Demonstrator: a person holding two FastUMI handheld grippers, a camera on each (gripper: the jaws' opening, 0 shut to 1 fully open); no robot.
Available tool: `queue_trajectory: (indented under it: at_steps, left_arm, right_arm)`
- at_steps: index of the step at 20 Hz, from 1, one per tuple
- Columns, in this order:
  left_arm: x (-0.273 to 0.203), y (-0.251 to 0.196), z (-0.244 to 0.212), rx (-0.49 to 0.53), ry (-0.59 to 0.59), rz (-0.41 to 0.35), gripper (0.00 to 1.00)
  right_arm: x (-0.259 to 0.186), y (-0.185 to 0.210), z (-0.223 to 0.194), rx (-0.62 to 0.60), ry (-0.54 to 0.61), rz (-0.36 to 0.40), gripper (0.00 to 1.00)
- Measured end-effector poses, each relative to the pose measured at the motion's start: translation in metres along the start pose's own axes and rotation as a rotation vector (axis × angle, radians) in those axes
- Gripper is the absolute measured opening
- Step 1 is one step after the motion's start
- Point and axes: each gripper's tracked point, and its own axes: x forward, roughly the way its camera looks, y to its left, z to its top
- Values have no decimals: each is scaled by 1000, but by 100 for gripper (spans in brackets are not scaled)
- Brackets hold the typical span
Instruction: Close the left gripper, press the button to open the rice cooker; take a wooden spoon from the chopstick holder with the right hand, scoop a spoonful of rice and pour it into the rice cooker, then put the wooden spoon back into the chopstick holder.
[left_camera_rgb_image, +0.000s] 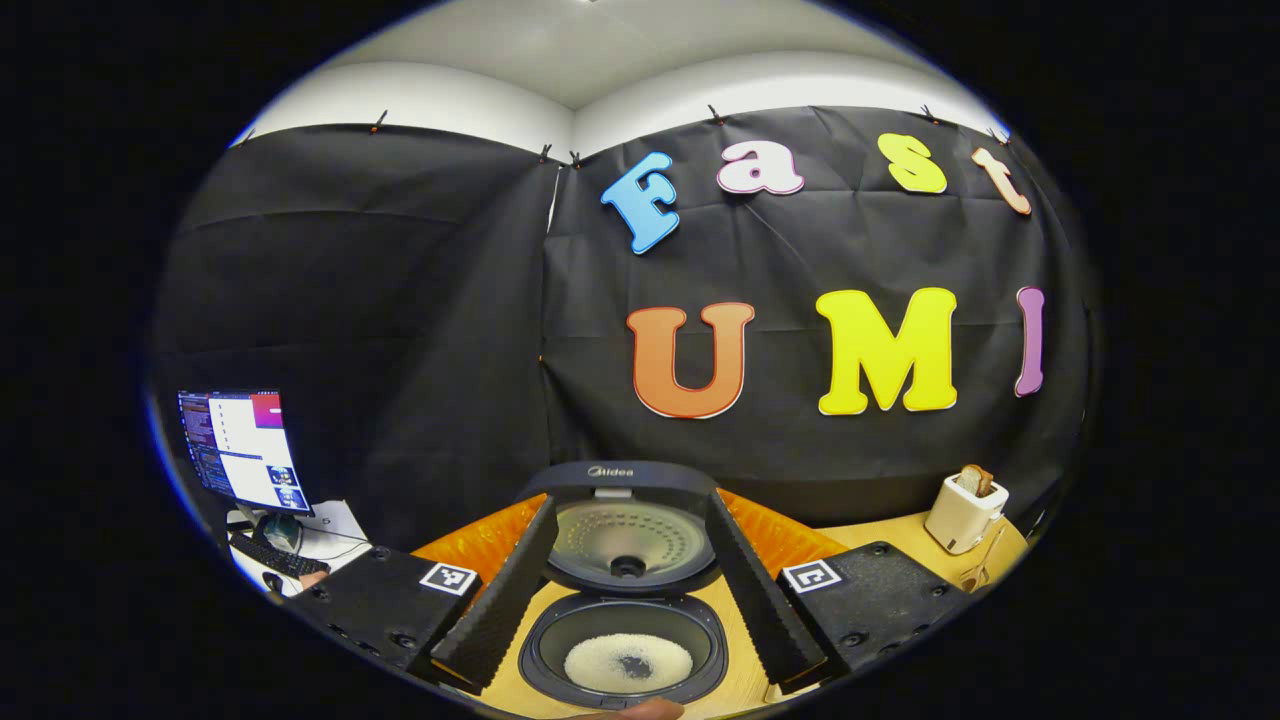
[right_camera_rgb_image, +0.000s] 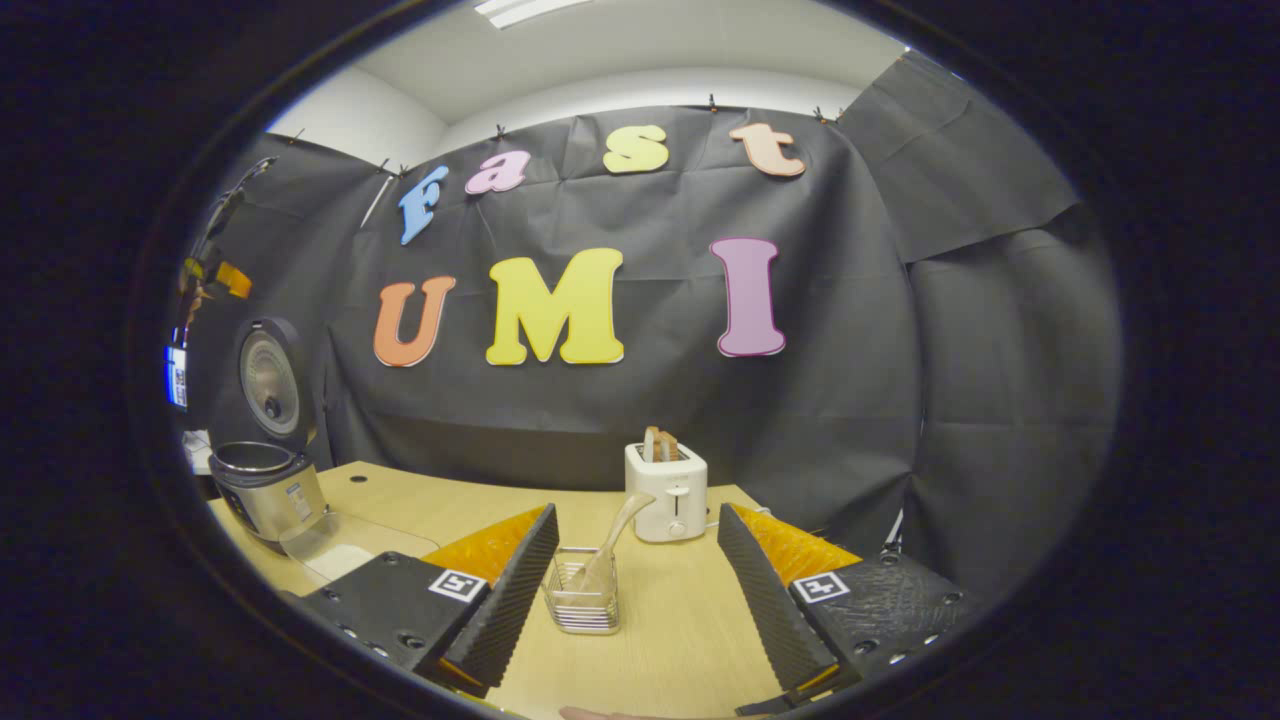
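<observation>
The cooker (left_camera_rgb_image: 627, 600) stands open, lid (left_camera_rgb_image: 627, 535) tipped up against the wall, and a patch of rice (left_camera_rgb_image: 628, 662) lies in the pot with a bare spot at its middle. The left gripper (left_camera_rgb_image: 627, 585) hovers over it with its 2 fingers spread wide and holding nothing. In the right gripper view the holder (right_camera_rgb_image: 582, 592) sits on the table (right_camera_rgb_image: 680, 640) between the spread fingers of the right gripper (right_camera_rgb_image: 638, 580), which also grip nothing, and the spoon (right_camera_rgb_image: 612, 545) leans in it with its handle tilted up and to the right, toward the toaster (right_camera_rgb_image: 666, 490) behind. Judging by that, the rice looks delivered and the spoon returned, so little seems left but to draw clear. The risks I see lie there. The holder is a light wire basket and the spoon leans well past its rim, so a finger clipping the handle on the way out could tip both over. On the left, a careless drop could knock the upright lid shut or put a finger into the pot. Whether the spoon is seated at the bottom of the holder I cannot tell.
</observation>
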Motion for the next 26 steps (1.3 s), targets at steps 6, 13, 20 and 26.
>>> queue_trajectory:
  at_steps: [6,13,20,26]
  left_arm:
    - [63,12,40,-65,-56,53,95]
    - [136,4,31,-109,-45,32,95]
    - [152,7,22,-58,-44,49,100]
    - [157,3,2,-66,21,21,96]
  right_arm:
    - [-21,-4,13,11,-49,34,95]
    - [-24,-27,25,76,-88,34,95]
    - [-17,-5,8,89,-37,140,96]
    - [-20,5,9,72,-41,156,96]
